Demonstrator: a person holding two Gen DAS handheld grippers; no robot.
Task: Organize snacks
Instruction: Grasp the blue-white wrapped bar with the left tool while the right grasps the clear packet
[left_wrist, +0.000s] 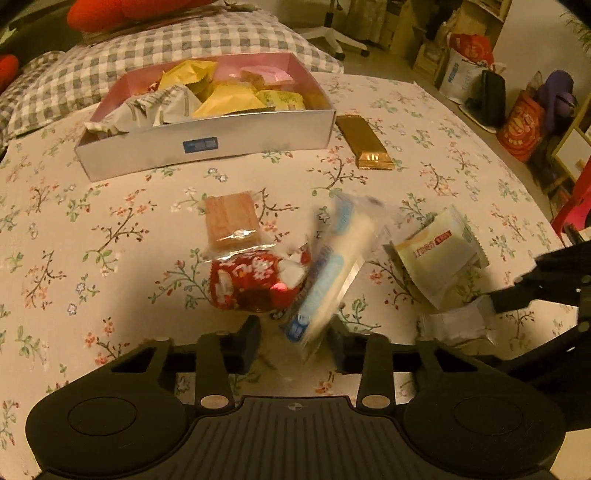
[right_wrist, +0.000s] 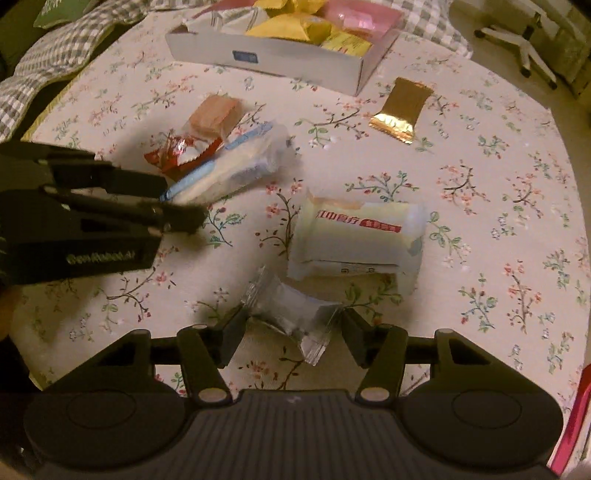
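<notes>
A silver box (left_wrist: 207, 142) with a pink lining holds several snack packets at the far side of the floral tablecloth; it also shows in the right wrist view (right_wrist: 266, 61). My left gripper (left_wrist: 293, 338) is open around the near end of a blurred blue-and-white packet (left_wrist: 332, 266), also seen from the right wrist (right_wrist: 229, 166). A red packet (left_wrist: 255, 280) and a clear-wrapped pink wafer (left_wrist: 231, 221) lie beside it. My right gripper (right_wrist: 293, 332) is open around a clear-wrapped white snack (right_wrist: 291, 310). A cream packet (right_wrist: 354, 236) lies just beyond it.
A gold wrapped bar (left_wrist: 364, 142) lies right of the box, also in the right wrist view (right_wrist: 400, 109). Grey checked cushions (left_wrist: 110, 59) sit behind the box. Bags and shelves (left_wrist: 517, 110) stand past the table's right edge.
</notes>
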